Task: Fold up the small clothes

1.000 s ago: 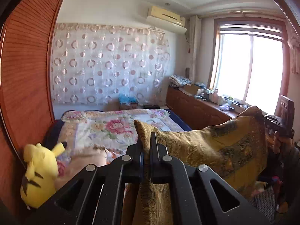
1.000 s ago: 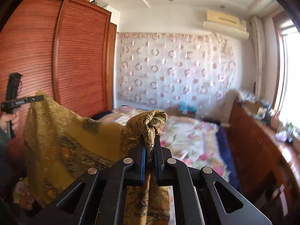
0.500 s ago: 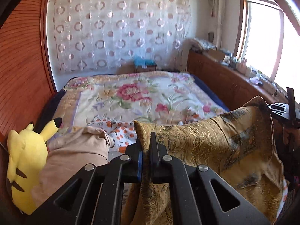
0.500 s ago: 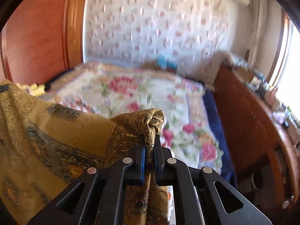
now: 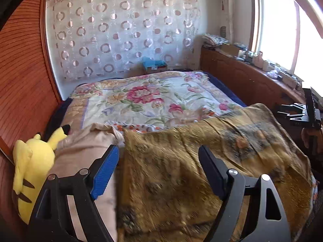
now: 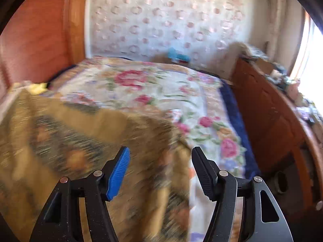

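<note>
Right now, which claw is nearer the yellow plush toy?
The left claw, jaws opening: the yellow plush toy sits just beside its left finger. The right claw, jaws opening too, hangs over the far end of the golden cloth.

Black left gripper, blue ribbed pad, silver screws, right gripper alike

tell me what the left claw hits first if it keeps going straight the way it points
Most likely the gold patterned cloth spread on the bed: it fills the gap ahead of the opening left claw. Depth is blurred, so how close is unclear.
</note>
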A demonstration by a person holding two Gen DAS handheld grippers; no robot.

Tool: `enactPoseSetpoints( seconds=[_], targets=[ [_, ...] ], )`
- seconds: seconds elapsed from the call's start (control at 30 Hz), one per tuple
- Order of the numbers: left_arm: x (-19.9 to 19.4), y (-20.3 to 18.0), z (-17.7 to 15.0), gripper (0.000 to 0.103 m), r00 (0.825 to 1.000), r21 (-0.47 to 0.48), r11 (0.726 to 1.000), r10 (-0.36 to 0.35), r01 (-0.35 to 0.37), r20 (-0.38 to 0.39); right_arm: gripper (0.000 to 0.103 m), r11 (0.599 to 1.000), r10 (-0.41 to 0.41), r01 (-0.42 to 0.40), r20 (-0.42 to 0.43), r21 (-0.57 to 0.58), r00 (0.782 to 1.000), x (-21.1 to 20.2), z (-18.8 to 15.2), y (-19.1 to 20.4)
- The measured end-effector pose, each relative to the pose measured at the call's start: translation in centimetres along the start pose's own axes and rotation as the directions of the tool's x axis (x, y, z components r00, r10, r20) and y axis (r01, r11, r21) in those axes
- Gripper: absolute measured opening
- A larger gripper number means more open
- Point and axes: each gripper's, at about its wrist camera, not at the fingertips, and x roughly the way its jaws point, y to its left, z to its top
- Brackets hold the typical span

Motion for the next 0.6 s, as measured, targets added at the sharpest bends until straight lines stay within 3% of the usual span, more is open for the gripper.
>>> enactPoseSetpoints(
  seconds=[0.1,0.27,0.37,0.53,0.6],
  targets=[
    [-0.8,-1.3,-2.0,0.081,0.996,-0.044,0.997,-0.068,0.066,-0.063,0.066,0.994,0.108,-0.108,-0.010,-0.027,0.994,-2.8,-1.6,2.6],
    [-0.1,-5.5,-4.9,0.081,0.974,-0.003,0.985,-0.170,0.172,-0.149,0.066,0.951,0.301,-0.305,-0.074,-0.050,0.951,-5.4,-4.1,8.1],
    [1.3,-8.2,-5.9,0.068,0.961,0.036,0.979,-0.189,0.200,-0.204,0.057,0.931,0.343,-0.354,-0.126,-0.083,0.931,-5.3,-5.5,11.2],
    [3.6,-11.0,-7.9,0.063,0.936,0.077,0.971,-0.193,0.225,-0.293,0.054,0.925,0.346,-0.366,-0.169,-0.100,0.923,-4.9,-6.9,13.0],
    [3.7,-11.9,-8.2,0.063,0.946,0.136,0.970,-0.158,0.202,-0.282,0.053,0.927,0.330,-0.354,-0.178,-0.125,0.927,-4.9,-7.3,13.6]
  ],
)
